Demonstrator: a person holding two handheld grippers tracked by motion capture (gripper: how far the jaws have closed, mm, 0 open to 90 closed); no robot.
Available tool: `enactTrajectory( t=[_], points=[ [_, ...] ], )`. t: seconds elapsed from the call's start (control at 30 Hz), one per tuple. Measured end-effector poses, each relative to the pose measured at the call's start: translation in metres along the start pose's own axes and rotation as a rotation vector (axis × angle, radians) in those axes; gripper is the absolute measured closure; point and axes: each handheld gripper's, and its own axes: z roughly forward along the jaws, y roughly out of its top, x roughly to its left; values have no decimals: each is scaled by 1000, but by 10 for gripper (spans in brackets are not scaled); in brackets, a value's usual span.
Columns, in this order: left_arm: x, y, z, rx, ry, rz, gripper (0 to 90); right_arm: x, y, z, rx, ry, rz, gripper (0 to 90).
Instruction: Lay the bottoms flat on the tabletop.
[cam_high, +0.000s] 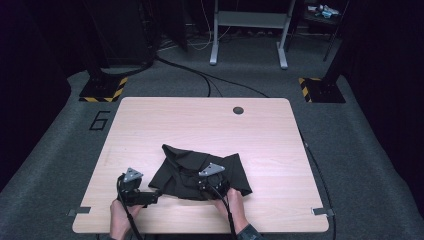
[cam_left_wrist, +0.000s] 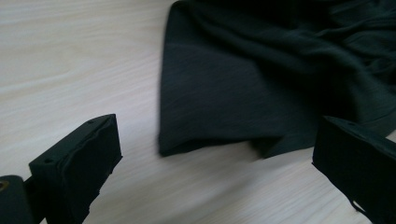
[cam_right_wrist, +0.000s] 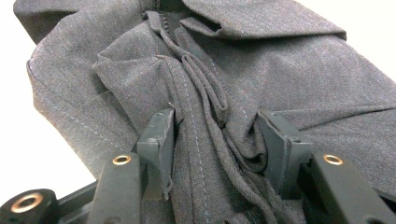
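Here your counter (cam_high: 165, 120) is a pale wood-grain top with a round cable hole (cam_high: 238, 110) near its far edge, standing on grey carpet in a dim room. Beyond it, a grey metal frame (cam_high: 248, 30) stands on the floor, cables (cam_high: 200, 75) snake across the carpet, and two yellow-and-black striped bases (cam_high: 103, 89) flank the far corners. A number six (cam_high: 100, 120) is marked on the floor to the left. The dark garment (cam_high: 197, 170) lies crumpled at the near middle of the counter. Your right hand-held gripper (cam_right_wrist: 217, 140) sits on it, jaws half closed around a bunched fold with stitched seams. Your left hand-held gripper (cam_left_wrist: 217, 158) hovers just beside the garment's near left edge, jaws wide and empty.
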Motion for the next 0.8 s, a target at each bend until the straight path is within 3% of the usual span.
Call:
enactTrajectory(
  t=[0.07, 0.17, 0.33, 0.43, 0.63, 0.7, 0.8],
  points=[
    [-6, 5, 5, -6, -18, -9, 17, 2, 1, 2, -10, 3, -2, 486],
    [-13, 13, 13, 3, -27, 9, 23, 8, 4, 5, -15, 5, -6, 486],
    [-12, 17, 25, 13, -60, -11, 1, 7, 5, 6, -21, 16, -13, 484],
    [-12, 15, 32, 35, -68, -11, 0, 5, 8, 6, 4, 26, -33, 465],
    [-7, 10, 37, 54, -69, 6, 2, 4, 19, -3, 55, 6, -32, 293],
    [-5, 8, 38, 55, -69, -1, 2, 5, 24, -11, 54, -23, -78, 231],
    [-2, 6, 39, 62, -76, 5, 2, 7, 34, -19, 33, -11, -112, 187]
  ],
)
